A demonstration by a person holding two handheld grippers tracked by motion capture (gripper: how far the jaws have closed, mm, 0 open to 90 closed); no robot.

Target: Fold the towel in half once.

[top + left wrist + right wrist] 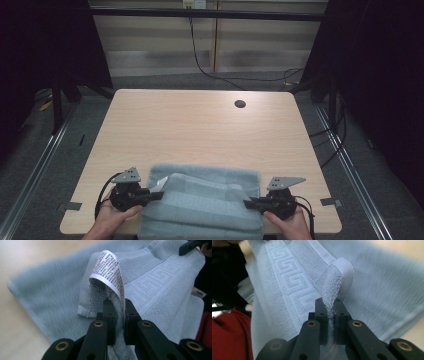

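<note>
A light blue towel [202, 200] lies folded at the near edge of the wooden table [200, 125], its front hanging over the edge. My left gripper [159, 195] is shut on the towel's left corner [100, 300], where a white printed care label [110, 270] curls up. My right gripper [248, 202] is shut on the towel's right corner [337, 282], pinching the hem between its pads. A woven key-pattern band [289, 277] runs along the held edge. A hand grips each tool at the table's front.
A round cable hole [240, 104] sits at the table's far right. Black cables [200, 60] trail across the grey floor behind. Metal rails [40, 160] run along both sides of the table. Red cloth [229, 340] shows beside the towel in the right gripper view.
</note>
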